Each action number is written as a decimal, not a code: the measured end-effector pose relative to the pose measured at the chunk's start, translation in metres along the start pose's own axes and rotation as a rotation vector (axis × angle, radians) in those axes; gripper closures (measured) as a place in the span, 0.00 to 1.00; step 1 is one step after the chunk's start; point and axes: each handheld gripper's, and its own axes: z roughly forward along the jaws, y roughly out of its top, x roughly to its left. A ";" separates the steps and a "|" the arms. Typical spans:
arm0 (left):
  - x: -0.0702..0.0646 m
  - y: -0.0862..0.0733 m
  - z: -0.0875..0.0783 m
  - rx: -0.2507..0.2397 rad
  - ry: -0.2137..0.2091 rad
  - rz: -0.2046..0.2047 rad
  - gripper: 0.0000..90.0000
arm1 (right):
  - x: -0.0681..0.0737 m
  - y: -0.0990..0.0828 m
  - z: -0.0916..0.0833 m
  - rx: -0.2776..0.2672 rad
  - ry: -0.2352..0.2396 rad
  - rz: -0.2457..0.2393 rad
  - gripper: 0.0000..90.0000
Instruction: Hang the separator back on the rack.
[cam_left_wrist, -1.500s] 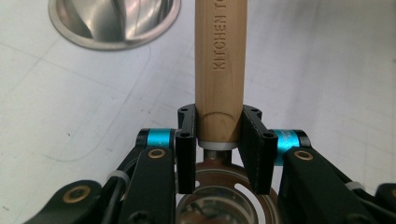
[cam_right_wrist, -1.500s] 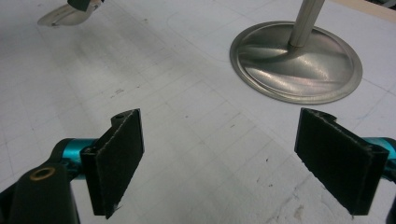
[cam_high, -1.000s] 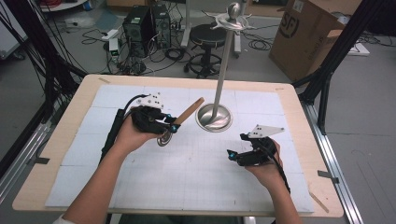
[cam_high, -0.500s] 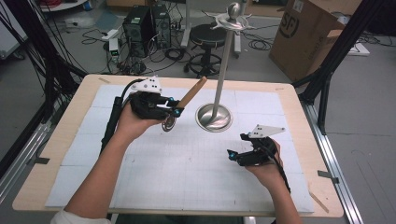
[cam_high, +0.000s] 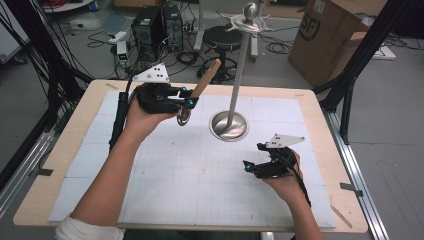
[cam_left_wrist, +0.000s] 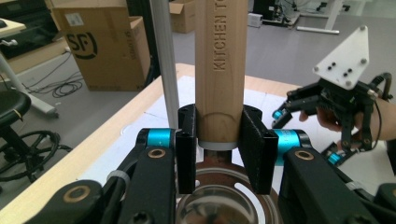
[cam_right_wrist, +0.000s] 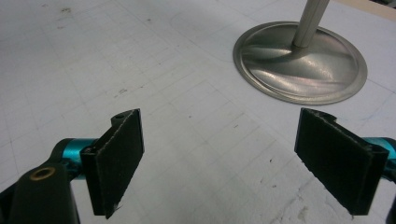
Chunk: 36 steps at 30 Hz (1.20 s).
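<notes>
Up in the high view, the left gripper (cam_high: 186, 103) is raised above the far left part of the pale wooden table (cam_high: 60, 165), pinching a kitchen utensil with a round light-wood handle (cam_high: 205, 79) that slants up and away toward the tall silver metal stand with a round dished base (cam_high: 229, 125). A small metal end of the utensil hangs just below the jaws. The right gripper (cam_high: 248, 166) lies low over the white gridded mat (cam_high: 200, 180), near the front right, well apart from the stand's base.

Next, the left gripper view: both black pads (cam_left_wrist: 252, 147) press on the wooden handle (cam_left_wrist: 219, 70), which rises straight up between them, stamped with the word KITCHEN. A shiny metal part with a brownish rim sits below the jaws. The stand's pole (cam_left_wrist: 166, 60) rises just beside the handle, and the right gripper (cam_left_wrist: 285, 112) shows farther off.

Lastly, the right gripper view: its jaws stand spread wide with nothing between them, only mat (cam_right_wrist: 187, 116) beneath, and the stand's base (cam_right_wrist: 301, 63) ahead.
</notes>
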 end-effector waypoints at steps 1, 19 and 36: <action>0.001 0.002 -0.001 -0.002 0.002 0.002 0.77 | 0.001 0.000 0.000 0.002 -0.001 0.005 0.16; 0.010 0.032 -0.003 -0.048 0.033 0.017 0.77 | 0.001 0.000 0.001 0.001 0.002 0.002 0.16; 0.026 0.055 0.007 -0.015 0.050 0.020 0.77 | 0.000 0.000 -0.001 -0.003 0.001 0.009 0.16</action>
